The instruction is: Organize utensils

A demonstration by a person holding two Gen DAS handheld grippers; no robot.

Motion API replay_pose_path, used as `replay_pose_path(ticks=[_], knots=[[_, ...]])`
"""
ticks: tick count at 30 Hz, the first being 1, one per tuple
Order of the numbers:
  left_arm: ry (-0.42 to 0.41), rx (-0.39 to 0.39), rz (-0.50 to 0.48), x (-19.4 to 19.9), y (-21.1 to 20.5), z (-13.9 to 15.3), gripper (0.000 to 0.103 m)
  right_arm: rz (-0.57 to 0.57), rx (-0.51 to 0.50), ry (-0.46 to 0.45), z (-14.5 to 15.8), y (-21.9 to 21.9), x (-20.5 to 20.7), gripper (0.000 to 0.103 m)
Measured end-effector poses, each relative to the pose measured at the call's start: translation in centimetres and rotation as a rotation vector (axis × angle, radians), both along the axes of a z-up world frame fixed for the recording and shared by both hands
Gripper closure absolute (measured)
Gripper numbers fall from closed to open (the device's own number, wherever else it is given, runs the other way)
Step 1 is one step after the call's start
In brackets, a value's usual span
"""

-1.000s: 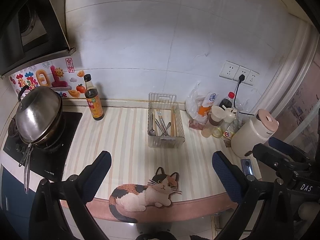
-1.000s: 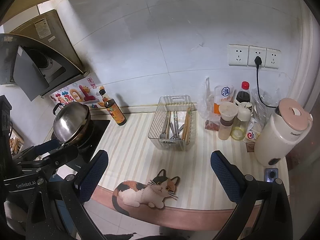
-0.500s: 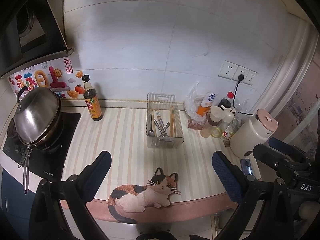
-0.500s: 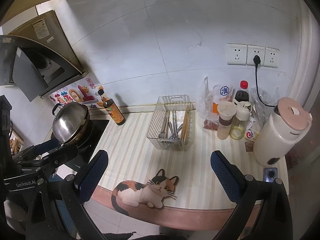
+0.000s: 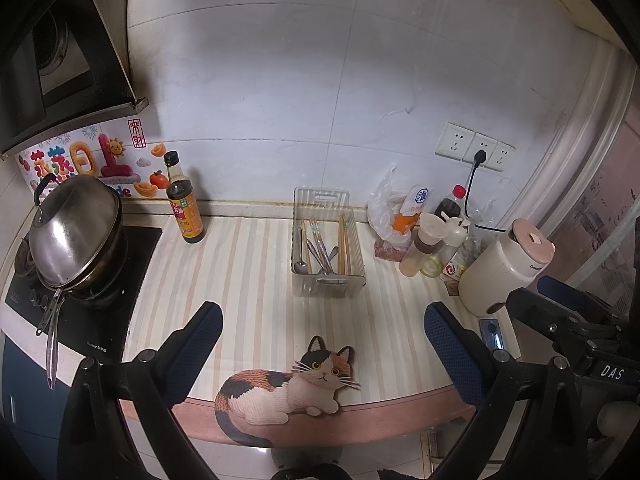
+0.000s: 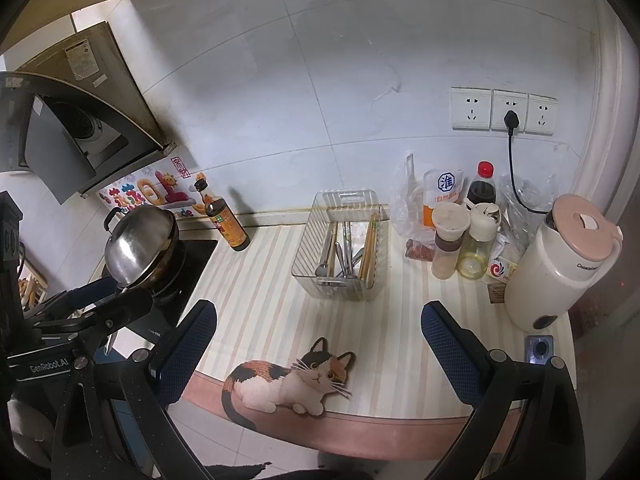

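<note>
Setting, left wrist view: striped counter [image 5: 248, 280] under a white tiled wall, stove with a lidded pan [image 5: 76, 232] at the left, soy sauce bottle [image 5: 185, 208] near the wall, kettle [image 5: 508, 264] at the right, cat-shaped mat [image 5: 288, 388] at the counter's front edge.
Utensils, left wrist view: clear basket [image 5: 328, 284] mid-counter, holding a spoon [image 5: 301, 258], other metal pieces and chopsticks [image 5: 343, 244], all lying lengthwise and roughly side by side.
Left gripper [image 5: 322, 342]: spread wide, nothing between the pads, held back from the counter edge, well short of the basket.
Setting, right wrist view: same counter seen from further right, condiment jars [image 6: 464, 240] and wall sockets [image 6: 504, 110] close by.
Utensils, right wrist view: chopsticks along the basket's right side, metal pieces in the middle and left; none seen loose on the counter.
Right gripper [image 6: 318, 344]: released as well, empty, also clear of the basket.
Step in hand: unsettled; fits either utensils gathered and both claws clear, or a mixed basket awaiting sorting by kind.
Next move: not fixed by these views; any reach into the basket would call for narrow, careful pinching between close-lying pieces.
</note>
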State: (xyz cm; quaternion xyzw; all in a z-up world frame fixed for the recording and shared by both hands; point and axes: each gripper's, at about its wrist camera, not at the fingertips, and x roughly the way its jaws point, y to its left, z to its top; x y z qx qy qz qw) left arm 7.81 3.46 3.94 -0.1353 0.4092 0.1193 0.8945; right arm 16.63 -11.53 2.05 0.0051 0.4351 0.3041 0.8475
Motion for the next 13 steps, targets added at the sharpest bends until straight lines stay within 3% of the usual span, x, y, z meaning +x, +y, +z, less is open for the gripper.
replay_pose_path(ticks=[13], knots=[[0.002, -0.003, 0.001, 0.04, -0.09, 0.05, 0.000, -0.005, -0.001, -0.002, -0.05, -0.43, 0.01, 0.000]])
